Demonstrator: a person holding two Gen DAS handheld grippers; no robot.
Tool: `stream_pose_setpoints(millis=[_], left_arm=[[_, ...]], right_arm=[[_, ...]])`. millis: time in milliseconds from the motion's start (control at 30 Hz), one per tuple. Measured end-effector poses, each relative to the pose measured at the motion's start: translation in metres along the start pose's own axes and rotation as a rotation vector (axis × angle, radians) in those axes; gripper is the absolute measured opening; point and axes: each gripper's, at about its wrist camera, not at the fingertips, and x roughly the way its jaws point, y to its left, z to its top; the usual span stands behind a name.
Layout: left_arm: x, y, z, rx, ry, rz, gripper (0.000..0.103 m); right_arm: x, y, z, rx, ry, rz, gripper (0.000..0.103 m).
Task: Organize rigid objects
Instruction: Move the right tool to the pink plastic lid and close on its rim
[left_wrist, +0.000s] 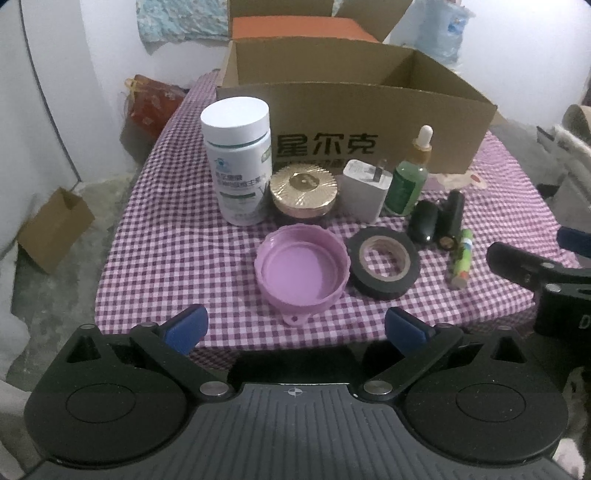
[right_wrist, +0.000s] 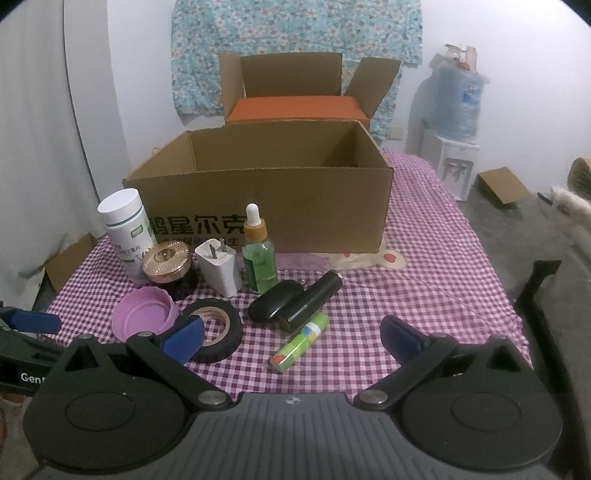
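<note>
On the checked tablecloth (left_wrist: 166, 243) stand a white pill bottle (left_wrist: 238, 158), a gold-lidded jar (left_wrist: 303, 194), a white charger plug (left_wrist: 365, 190) and a green dropper bottle (left_wrist: 408, 181). Nearer lie a purple lid (left_wrist: 301, 269), a roll of black tape (left_wrist: 384, 262), two black tubes (left_wrist: 437, 221) and a green stick (left_wrist: 461, 258). Behind them an open cardboard box (left_wrist: 369, 122) looks empty. My left gripper (left_wrist: 295, 326) is open just short of the purple lid. My right gripper (right_wrist: 291, 336) is open, holding nothing, with the green stick (right_wrist: 301, 341) between its fingers' line and the tape (right_wrist: 216, 328) by its left finger.
A second open box with an orange block (right_wrist: 295, 107) stands behind the first. A water dispenser (right_wrist: 456, 122) is at the back right, small cartons lie on the floor (left_wrist: 55, 229), and a red bag (left_wrist: 155, 103) sits left of the table. Bare tablecloth (right_wrist: 443, 266) spreads to the right.
</note>
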Motion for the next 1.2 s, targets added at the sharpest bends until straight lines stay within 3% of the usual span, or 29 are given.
stream_pose_setpoints(millis=[367, 633, 1033, 1200], left_arm=[[0.004, 0.002, 0.005, -0.004, 0.001, -0.054, 0.103], [0.005, -0.001, 0.004, 0.049, -0.023, -0.024, 0.103], [0.021, 0.005, 0.004, 0.089, -0.042, 0.032, 0.102], [0.029, 0.007, 0.002, 0.103, -0.047, 0.025, 0.101]], right_arm=[[0.008, 0.0, 0.002, 0.007, 0.01, 0.008, 0.103], [0.014, -0.001, 0.009, 0.011, 0.003, 0.057, 0.103], [0.037, 0.013, 0.036, 0.015, 0.054, 0.261, 0.103], [0.052, 0.029, 0.041, 0.0, 0.105, 0.348, 0.095]])
